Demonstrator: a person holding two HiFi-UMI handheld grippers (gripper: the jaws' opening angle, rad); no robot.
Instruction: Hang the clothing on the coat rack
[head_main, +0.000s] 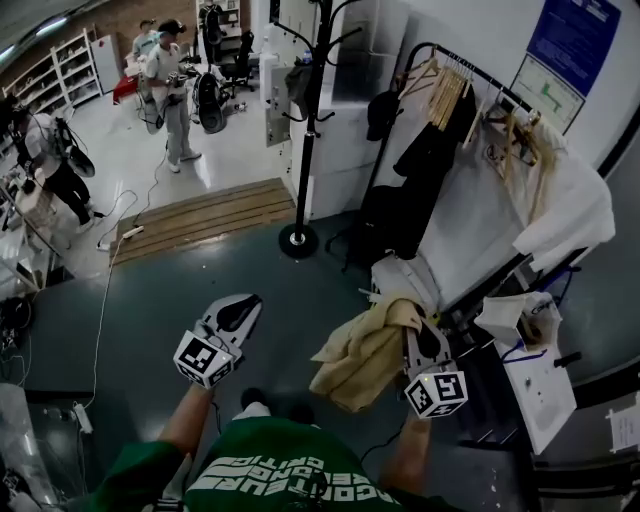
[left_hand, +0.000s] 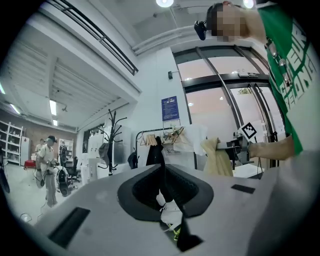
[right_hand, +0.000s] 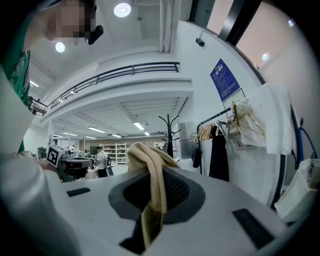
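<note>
Beige single garment (head_main: 362, 355) clamped by right gripper (right_hand: 154, 186); left gripper (head_main: 238, 312) empty.

The person wears a green short-sleeved shirt (head_main: 270, 445) with white lettering

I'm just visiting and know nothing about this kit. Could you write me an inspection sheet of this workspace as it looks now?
Surface: dark floor, with a wooden slatted board farther off.
Job's things: beige garment hangs from the right gripper; black coat rack stands ahead, apart from it, with a grey item on one hook.
Clutter: clothes rail with wooden hangers and dark clothes; white sheet draped at its right end.
Grippers: left gripper shut, holding nothing; right gripper shut on the beige garment.
Cables: white cable trailing over the floor at the left.
Surroundings: person standing in the background; blue notice on the wall.
</note>
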